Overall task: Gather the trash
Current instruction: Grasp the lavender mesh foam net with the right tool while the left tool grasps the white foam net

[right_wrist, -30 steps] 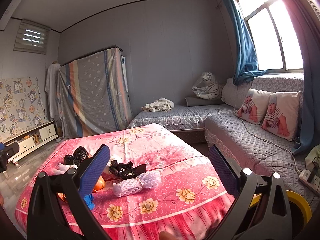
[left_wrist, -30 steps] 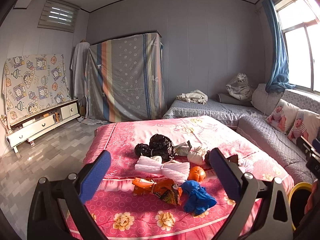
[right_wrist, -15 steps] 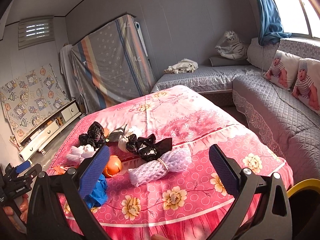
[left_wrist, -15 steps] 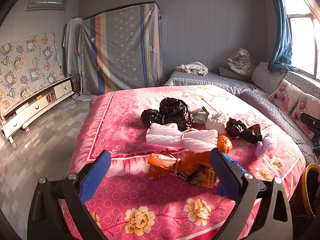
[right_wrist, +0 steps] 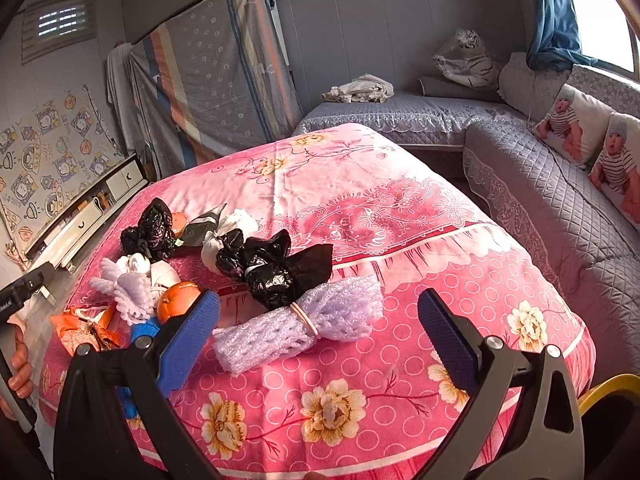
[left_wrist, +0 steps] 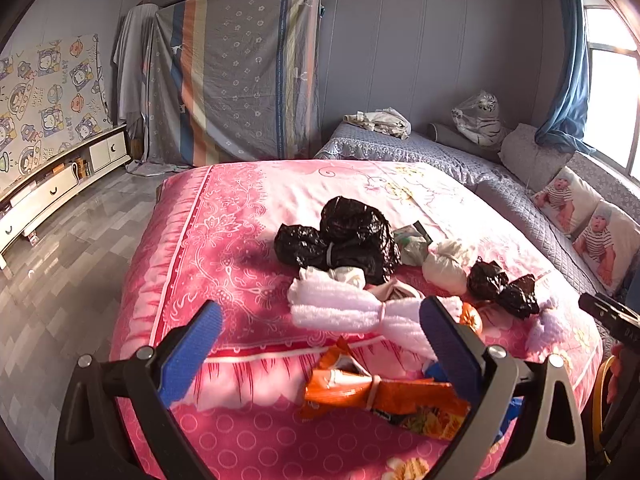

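1. Left gripper: jaws wide apart, nothing between the pads, hovering over the near edge of the pink bedspread.
2. Right gripper: jaws wide apart too, empty, over the bed's near right part.
3. Trash all on the bed, clustered mid-to-near side.
4. Nearest to left gripper: orange snack wrapper, tied with a band, lying between the fingers in that view, its right end hidden behind the right finger.
5. Just behind it: white foam bundle, tied in the middle; behind that, large black bag bundle.
6. Right of those: white bag, small black bag bundle, orange fruit partly hidden behind the left gripper's finger.
7. Nearest to right gripper: lilac foam net, banded in the middle, touching the small black bag bundle behind it.
8. Blue item largely blocked by the right gripper's left finger; kind unclear.
9. Yellow rim at lower right beside the bed, mostly cut off.
10. Surroundings: grey quilted sofa right of the bed, baby-print pillows on it, low white cabinet on the left wall.
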A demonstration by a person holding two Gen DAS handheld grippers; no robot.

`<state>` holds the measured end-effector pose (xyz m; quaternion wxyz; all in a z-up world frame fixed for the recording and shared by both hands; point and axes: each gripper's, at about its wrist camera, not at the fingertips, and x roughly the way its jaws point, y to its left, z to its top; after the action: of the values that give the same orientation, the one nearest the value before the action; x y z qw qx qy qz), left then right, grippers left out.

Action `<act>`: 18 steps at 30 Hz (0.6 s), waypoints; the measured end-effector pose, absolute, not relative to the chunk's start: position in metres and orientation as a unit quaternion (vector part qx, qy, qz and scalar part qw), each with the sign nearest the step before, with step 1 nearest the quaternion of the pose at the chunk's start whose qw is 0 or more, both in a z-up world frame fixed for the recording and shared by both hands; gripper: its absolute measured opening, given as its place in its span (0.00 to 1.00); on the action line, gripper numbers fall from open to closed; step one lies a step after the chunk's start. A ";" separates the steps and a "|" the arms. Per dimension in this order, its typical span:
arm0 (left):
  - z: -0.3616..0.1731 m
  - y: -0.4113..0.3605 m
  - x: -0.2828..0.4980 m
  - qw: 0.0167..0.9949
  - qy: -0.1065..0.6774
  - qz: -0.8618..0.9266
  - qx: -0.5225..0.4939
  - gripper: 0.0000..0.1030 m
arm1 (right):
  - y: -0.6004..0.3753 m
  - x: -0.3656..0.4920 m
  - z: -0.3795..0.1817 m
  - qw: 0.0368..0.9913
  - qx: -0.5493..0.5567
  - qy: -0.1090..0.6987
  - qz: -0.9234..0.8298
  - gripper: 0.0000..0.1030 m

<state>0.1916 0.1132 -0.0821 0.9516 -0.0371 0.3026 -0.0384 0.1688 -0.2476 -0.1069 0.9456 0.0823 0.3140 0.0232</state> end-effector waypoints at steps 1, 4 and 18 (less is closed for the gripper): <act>-0.081 0.113 0.199 0.951 0.305 -0.037 -0.035 0.93 | -0.249 0.170 -0.109 0.945 0.082 0.316 0.019 0.92; -0.084 0.106 0.217 0.945 0.325 -0.045 -0.005 0.93 | -0.252 0.176 -0.113 0.943 0.069 0.326 0.019 0.92; -0.125 0.098 0.271 0.909 0.402 -0.106 -0.009 0.93 | -0.250 0.210 -0.135 0.923 0.065 0.378 0.026 0.92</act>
<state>0.2714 0.0981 -0.1247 0.9092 -0.0091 0.4025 -0.1062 0.2096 -0.2495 -0.1351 0.9233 0.0649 0.3775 0.0261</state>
